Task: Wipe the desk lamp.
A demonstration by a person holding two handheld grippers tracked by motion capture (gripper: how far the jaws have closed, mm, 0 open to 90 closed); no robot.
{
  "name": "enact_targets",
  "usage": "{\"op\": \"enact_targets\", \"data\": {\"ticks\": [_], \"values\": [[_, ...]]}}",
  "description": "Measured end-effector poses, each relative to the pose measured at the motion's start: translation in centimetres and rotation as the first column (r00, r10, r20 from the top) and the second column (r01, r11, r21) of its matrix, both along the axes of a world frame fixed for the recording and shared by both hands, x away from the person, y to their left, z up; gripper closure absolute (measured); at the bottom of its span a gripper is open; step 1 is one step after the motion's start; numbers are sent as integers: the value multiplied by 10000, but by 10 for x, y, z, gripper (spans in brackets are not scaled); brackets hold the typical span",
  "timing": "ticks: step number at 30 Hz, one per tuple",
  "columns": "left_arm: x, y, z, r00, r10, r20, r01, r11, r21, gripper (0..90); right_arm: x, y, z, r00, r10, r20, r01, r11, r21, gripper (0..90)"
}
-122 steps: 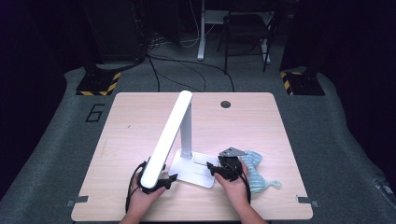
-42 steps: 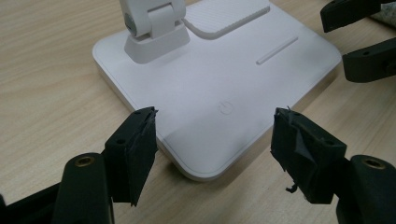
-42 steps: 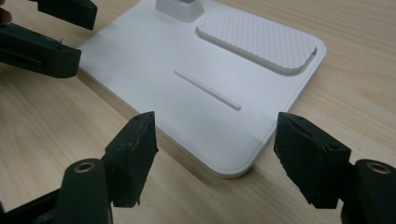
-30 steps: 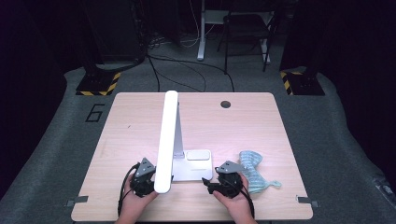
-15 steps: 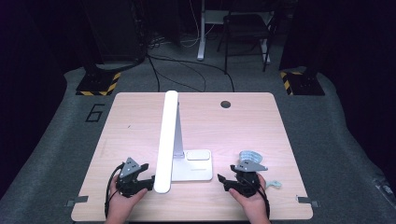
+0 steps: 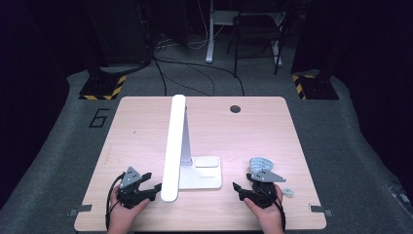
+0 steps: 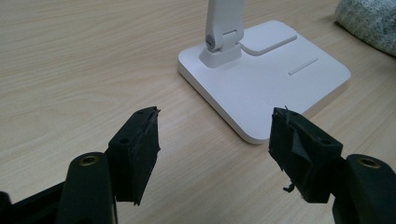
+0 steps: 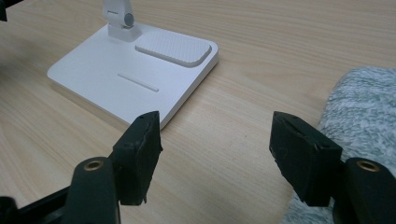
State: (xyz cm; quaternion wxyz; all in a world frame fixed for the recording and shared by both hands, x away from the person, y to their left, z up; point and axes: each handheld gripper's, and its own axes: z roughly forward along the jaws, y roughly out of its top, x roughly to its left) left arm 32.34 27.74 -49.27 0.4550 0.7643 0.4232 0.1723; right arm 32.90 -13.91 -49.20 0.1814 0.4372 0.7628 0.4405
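While the white desk lamp [image 6: 181, 146] stands mid-bench, both hand-held grippers sit apart from it, jaws wide and empty.
Left hand-held gripper [image 6: 152, 187] faces the base's near corner, right hand-held gripper [image 6: 237, 187] beside a bluish cloth [image 8: 362, 107]; probably best to approach the base level, squarely, avoiding the cloth.

White lamp [image 6: 176, 146], pale speckled blue-grey cloth [image 8: 359, 102], light wood-grain table [image 6: 253, 126], black tools [image 6: 152, 187].

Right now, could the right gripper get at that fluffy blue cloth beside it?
Probably yes: the right gripper is open and empty, the cloth lies right beside its jaw, and nothing stands between them.
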Motion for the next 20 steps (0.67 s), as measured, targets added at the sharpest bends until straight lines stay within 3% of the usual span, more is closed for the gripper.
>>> {"op": "enact_targets", "data": {"ticks": [3,6,7,12,20], "values": [[-1,1,-2,10000,-22,29,22,10000,62,330,-1,0,-1,10000,38,-51,-38,9998,-173,336],[-3,3,-5,9999,26,-127,-28,9998,-180,331,-3,-2,-4,9999,8,-136,-9,10000,-43,337],[-2,4,-5,10000,-45,-51,44,10000,-75,331,-4,-2,-4,9998,-73,-196,72,10000,-48,338],[-2,6,-7,9997,152,-185,-160,9989,-447,331,-6,-6,-6,9998,-196,-60,196,9998,3,340],[0,5,-8,9994,95,-345,-109,9991,-402,317,-7,-6,-9,9997,-223,-56,222,9997,-50,344]]}}
